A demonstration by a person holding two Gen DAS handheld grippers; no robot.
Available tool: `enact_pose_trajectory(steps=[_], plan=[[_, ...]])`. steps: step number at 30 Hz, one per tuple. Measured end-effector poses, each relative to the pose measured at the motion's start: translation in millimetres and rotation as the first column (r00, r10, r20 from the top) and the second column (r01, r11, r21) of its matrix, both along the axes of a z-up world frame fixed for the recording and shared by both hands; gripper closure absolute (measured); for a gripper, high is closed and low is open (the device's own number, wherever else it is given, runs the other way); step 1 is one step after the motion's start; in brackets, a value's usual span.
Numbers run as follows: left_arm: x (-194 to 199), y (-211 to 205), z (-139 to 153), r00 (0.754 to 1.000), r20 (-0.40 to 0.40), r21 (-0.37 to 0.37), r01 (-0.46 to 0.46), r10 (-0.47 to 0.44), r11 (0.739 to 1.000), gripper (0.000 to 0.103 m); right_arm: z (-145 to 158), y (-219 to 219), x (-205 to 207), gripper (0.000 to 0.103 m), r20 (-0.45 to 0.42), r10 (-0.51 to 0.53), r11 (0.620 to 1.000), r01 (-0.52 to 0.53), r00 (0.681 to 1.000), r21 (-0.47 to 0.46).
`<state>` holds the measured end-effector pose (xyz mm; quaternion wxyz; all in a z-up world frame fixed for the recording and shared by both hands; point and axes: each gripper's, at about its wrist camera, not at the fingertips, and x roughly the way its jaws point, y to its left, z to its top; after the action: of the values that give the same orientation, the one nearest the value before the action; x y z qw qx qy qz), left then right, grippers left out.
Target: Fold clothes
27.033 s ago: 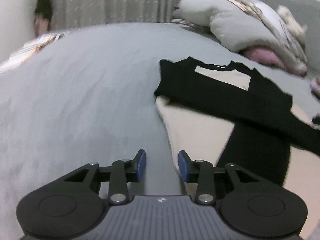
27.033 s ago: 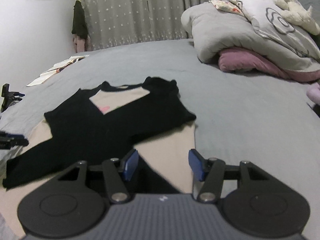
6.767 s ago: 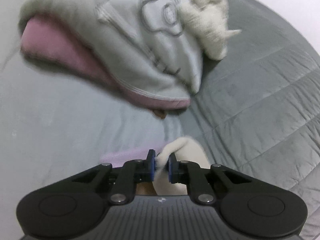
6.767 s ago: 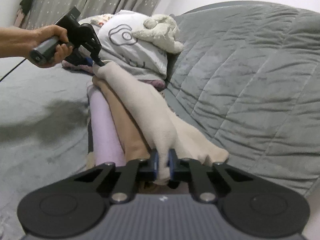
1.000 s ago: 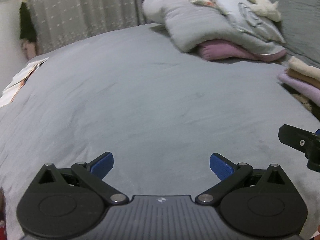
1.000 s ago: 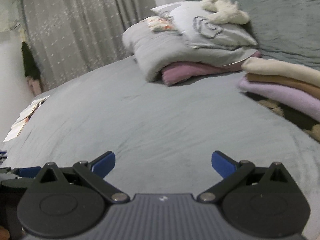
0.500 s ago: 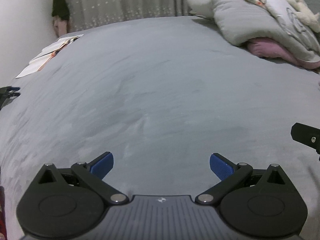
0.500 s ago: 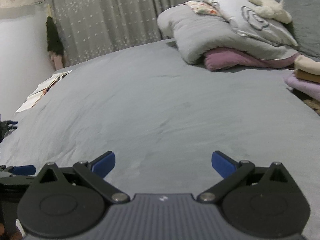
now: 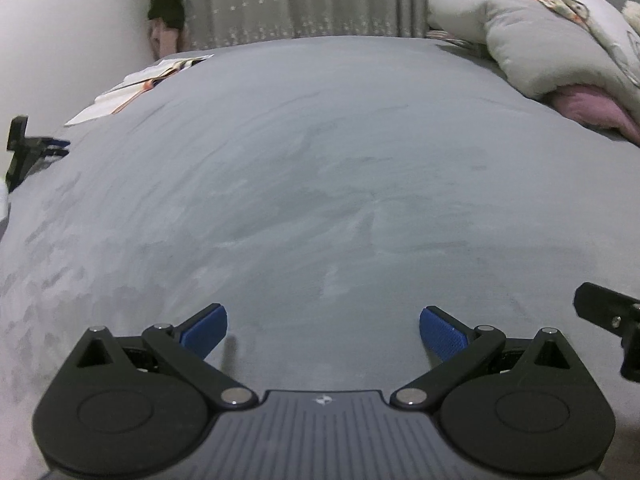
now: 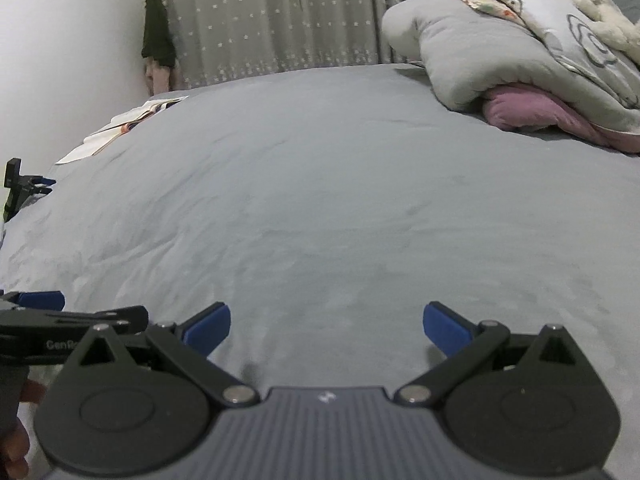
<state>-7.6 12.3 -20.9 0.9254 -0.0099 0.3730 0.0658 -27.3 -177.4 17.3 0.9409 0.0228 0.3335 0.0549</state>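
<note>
"Where were the clothes to be folded at that moment?"

"None showed in either wrist view. The grey bedspread (image 9: 320,168) lay bare ahead of both tools. The only fabric in sight was the pile of pillows and bedding (image 10: 520,64) at the far right, with a pink layer (image 10: 532,110) under it, and I could not tell whether any of that was clothing."

"And the tongs?"

"The left gripper (image 9: 323,326) had its blue pads spread wide apart, holding nothing, low over the near bedspread. The right gripper (image 10: 326,322) was the same: pads wide, empty. It stood just right of the left one, whose black frame showed at its near left."

"So what stage was it?"

"I judged it fitted two: a garment folded and put away out of view, or one about to be fetched. The views did not settle which."

"Anything else about?"

"An open book (image 10: 120,126) at the far left edge, before the curtain (image 10: 280,20)."
</note>
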Motion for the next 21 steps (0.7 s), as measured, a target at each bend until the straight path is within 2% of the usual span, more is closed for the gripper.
enact_pose_trajectory(steps=[5,10,14,21], plan=[[0.4,6.9,-6.4,0.997,0.074,0.015,-0.038,0.036,0.999,0.0,-10.6,8.2,1.2,0.0,0.021,0.006,1.0,-0.005,1.0,-0.015],[6.7,9.6,-15.9,0.99,0.117,-0.036,-0.078,0.082,0.996,0.0,-14.6,-0.5,22.5,0.0,0.041,0.023,0.999,-0.022,0.999,-0.03],[14.1,9.0,-20.0,0.99,0.121,-0.045,-0.063,0.068,0.997,0.0,-17.2,-0.2,23.1,0.0,0.063,0.035,0.999,-0.032,0.997,-0.043],[18.2,9.4,-22.8,0.992,0.113,-0.049,-0.054,0.059,0.997,0.0,-30.6,-10.0,28.2,0.0,0.013,0.01,1.0,-0.01,1.0,-0.018]])
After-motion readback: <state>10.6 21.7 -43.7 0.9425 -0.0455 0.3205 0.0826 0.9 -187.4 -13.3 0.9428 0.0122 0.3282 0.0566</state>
